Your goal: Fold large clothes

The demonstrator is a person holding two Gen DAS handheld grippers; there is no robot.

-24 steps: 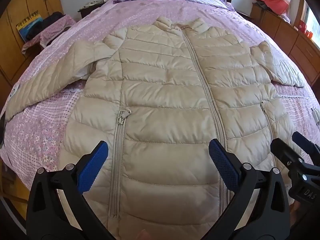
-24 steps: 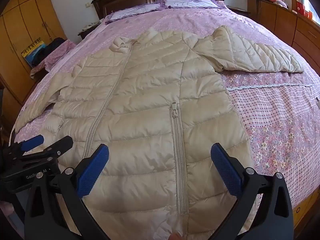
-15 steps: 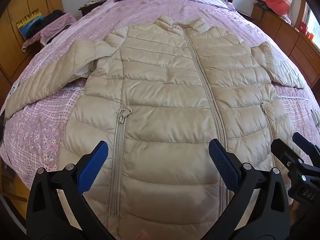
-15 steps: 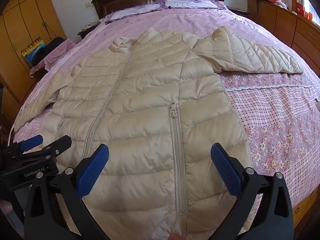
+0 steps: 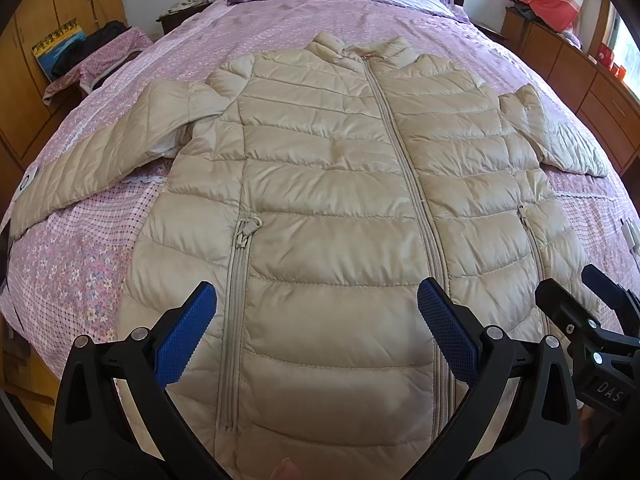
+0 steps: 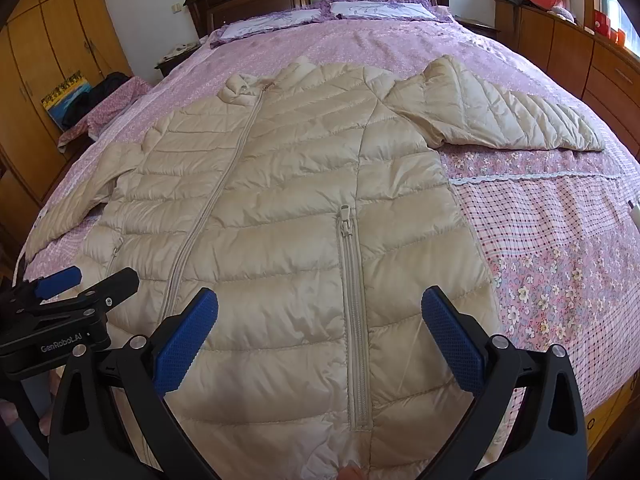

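A beige quilted puffer jacket (image 5: 332, 208) lies face up, zipped and flat on the pink floral bed (image 5: 280, 32), hem near, collar far, both sleeves spread outward. Nothing is folded yet. The left gripper (image 5: 316, 324) and the right gripper (image 6: 320, 324) hover over the hem, jaws wide apart, holding nothing. A clean first fold probably means pinching a sleeve (image 6: 512, 116) by its cuff and laying it straight across the chest without dragging the slippery body.

Readable at 9 o'clock in the right wrist view: "GenRobot.AI", white on the black body of the left claw (image 6: 60, 280). At 4 o'clock in the left wrist view: "DAS", on the right claw (image 5: 580, 296), rest cut off.
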